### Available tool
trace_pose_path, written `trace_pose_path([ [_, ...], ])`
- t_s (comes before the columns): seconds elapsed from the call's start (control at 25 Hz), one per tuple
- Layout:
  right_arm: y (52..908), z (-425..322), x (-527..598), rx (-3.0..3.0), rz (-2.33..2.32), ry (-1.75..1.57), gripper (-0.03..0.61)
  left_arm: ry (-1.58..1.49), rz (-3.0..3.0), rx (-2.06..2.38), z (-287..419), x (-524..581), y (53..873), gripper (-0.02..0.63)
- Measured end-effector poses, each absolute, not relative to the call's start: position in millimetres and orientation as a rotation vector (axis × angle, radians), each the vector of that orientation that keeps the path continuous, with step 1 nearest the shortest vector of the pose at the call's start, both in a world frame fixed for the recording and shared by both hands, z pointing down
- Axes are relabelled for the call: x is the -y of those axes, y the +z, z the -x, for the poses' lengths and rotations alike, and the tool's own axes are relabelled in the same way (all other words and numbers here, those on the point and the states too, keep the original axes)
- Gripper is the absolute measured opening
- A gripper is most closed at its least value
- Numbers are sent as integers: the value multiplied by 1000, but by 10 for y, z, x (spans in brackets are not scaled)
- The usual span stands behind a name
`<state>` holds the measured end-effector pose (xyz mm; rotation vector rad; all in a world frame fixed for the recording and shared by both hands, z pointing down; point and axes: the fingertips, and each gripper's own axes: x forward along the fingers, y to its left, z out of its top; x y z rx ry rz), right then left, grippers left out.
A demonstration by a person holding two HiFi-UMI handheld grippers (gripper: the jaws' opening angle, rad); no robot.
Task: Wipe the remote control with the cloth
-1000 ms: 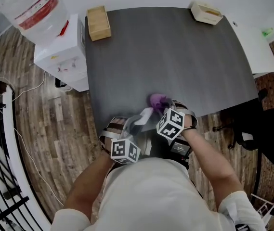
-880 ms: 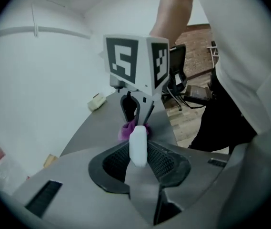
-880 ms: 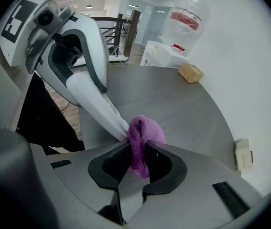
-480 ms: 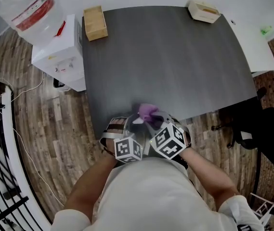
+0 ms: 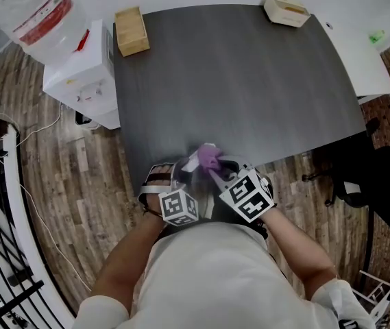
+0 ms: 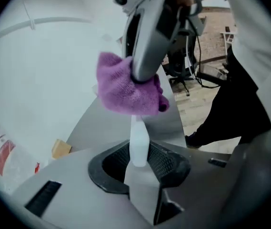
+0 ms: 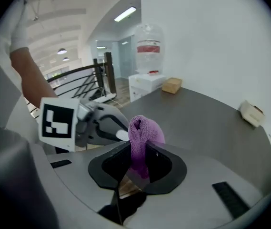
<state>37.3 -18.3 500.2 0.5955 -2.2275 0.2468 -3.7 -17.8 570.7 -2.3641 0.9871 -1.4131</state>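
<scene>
head view, remote control: slim white remote control (image 5: 192, 163) at the 6 o'clock edge of the table (image 5: 249, 81), lifted off the top, pinched in the left gripper (image 5: 181, 177)
head view, cloth: purple cloth (image 5: 210, 157) balled up against the remote's far end, clamped in the right gripper (image 5: 223, 173)
head view, room: wooden box (image 5: 131, 31) at the table's 11 o'clock corner, beige tray (image 5: 287, 10) at 1 o'clock, water dispenser (image 5: 78, 67) off at 10 o'clock on the plank floor (image 5: 64, 184), black chair (image 5: 380, 184) at 3 o'clock
left gripper view, grip: jaws clenched on the remote's lower end (image 6: 138, 147); it points up to 12 o'clock, where the cloth (image 6: 125, 89) caps its tip
left gripper view, handling: my guess is light, stiff, smooth plastic (so kinda slippery). Holding it by the bottom end leaves most of it free to wipe, but it could pivot if pushed sideways
right gripper view, grip: jaws squeezed on a fold of cloth (image 7: 142, 132), its loop poking out at 12 o'clock; the remote's tip (image 7: 122, 135) touches it from 10 o'clock
right gripper view, cloth feel: looks soft, fuzzy and floppy, shouldn't scratch; pinching the fold seems right
right gripper view, surface: dark grey matte tabletop, flat; railing (image 7: 85, 80) beyond at 10 o'clock
</scene>
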Motion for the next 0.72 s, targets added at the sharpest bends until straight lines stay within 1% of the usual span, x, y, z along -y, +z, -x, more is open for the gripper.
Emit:
trace_pose_path([
  [0.16, 5490, -587, 304, 2064, -635, 213, 86, -1482, 2378, -868, 42, 43, 5909, 106],
  [0.2, 5571, -591, 316, 2046, -626, 200, 86, -1507, 2380, -830, 37, 0, 5965, 113],
  [0.28, 5682, -570, 369, 2019, -608, 168, 86, -1544, 2383, -781, 34, -56, 6043, 162],
  [0.32, 5723, -556, 412, 2007, -601, 150, 86, -1554, 2385, -770, 31, -68, 6060, 173],
  [0.48, 5839, -545, 625, 1951, -590, 117, 86, -1547, 2418, -691, -30, -140, 6069, 183],
  [0.56, 5855, -528, 691, 1937, -567, 113, 86, -1515, 2464, -707, -3, -160, 6011, 190],
  [0.72, 5680, -521, 843, 1936, -551, 54, 86, -1531, 2577, -907, 212, -53, 6013, 189],
])
